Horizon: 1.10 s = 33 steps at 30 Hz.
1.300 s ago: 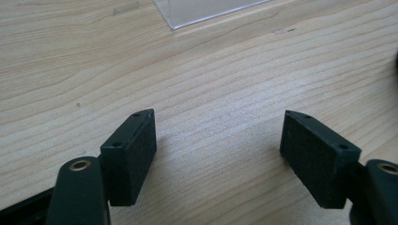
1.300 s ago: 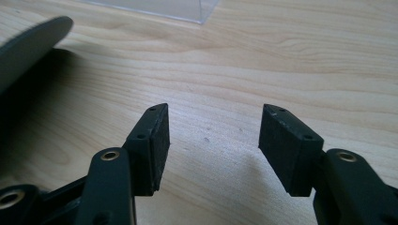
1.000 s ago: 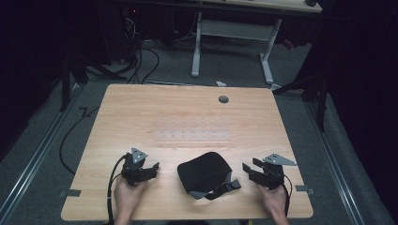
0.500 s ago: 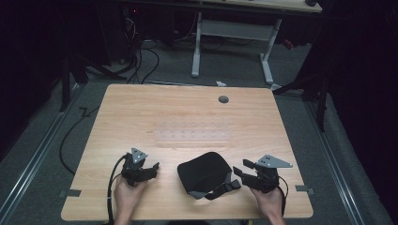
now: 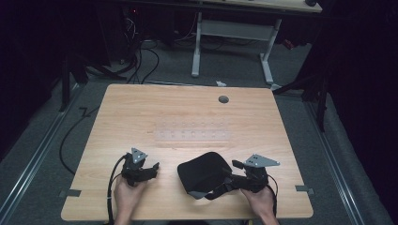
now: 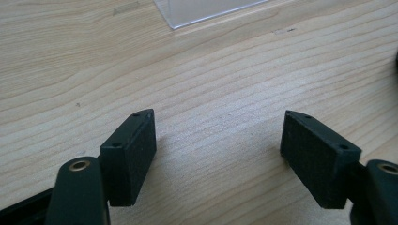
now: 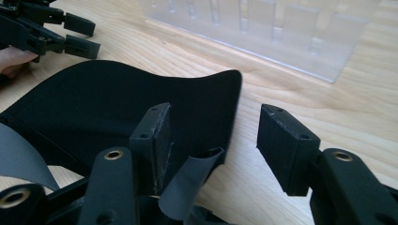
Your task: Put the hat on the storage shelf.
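Dim workshop floor with cables and a second desk frame behind; 1 pale wooden worktop (image 5: pixel 141 112) in front. Item 1: black fabric piece (image 5: pixel 205 172), soft, with grey straps (image 7: pixel 187 185), lying flat near the front edge of the worktop, between the 2 hands and closer to the right one. Item 2: clear plastic rack (image 5: pixel 192 136), flat at mid-worktop, apart from the fabric. Item 3: left tongs (image 6: pixel 218 150), spread wide, nothing between them, resting just above bare wood to the left of the fabric. Item 4: right tongs (image 7: pixel 213 140), spread, set at the fabric's right edge; 1 jaw sits over the cloth, the other over bare wood, pads not pressing on anything. Risk notes: closing from here may catch only a loose strap rather than the cloth edge, so the piece would dangle or slip on lifting; thin cloth lying flat may also slide or bunch ahead of the jaw instead of entering the gap.
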Motion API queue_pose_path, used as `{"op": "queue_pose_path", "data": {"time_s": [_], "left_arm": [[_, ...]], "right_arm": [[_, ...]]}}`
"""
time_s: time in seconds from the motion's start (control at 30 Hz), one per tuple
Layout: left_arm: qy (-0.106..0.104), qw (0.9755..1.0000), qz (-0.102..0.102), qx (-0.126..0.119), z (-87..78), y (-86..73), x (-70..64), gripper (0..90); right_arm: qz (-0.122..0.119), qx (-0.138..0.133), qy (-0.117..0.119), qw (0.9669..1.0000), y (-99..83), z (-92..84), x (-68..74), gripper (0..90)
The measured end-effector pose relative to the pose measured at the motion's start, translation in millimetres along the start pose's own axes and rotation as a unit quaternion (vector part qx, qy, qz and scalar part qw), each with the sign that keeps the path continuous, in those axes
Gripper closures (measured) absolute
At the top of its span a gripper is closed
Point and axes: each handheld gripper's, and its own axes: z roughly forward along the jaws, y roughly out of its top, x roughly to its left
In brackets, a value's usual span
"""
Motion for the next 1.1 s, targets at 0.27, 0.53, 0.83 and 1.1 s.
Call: {"op": "queue_pose_path", "data": {"time_s": [0.27, 0.53, 0.83, 1.1], "left_arm": [[0.0, 1.0, 0.0, 0.0, 0.0, 0.0, 0.0, 27.5], [0.0, 1.0, 0.0, 0.0, 0.0, -0.1, -0.1, 27.5], [0.0, 1.0, -0.001, 0.0, 0.0, -0.1, -0.2, 27.4], [0.0, 1.0, -0.001, 0.0, -0.1, -0.2, -0.2, 27.3]], "right_arm": [[0.004, 0.023, 0.013, 0.9996, -4.0, 17.2, 2.0, 46.1], [0.003, 0.034, 0.029, 0.999, -7.7, 28.5, 3.9, 50.0], [-0.003, 0.05, 0.046, 0.9977, -9.1, 39.3, 5.8, 58.3], [-0.001, 0.06, 0.061, 0.9964, -13.1, 45.5, 5.7, 61.7]]}}
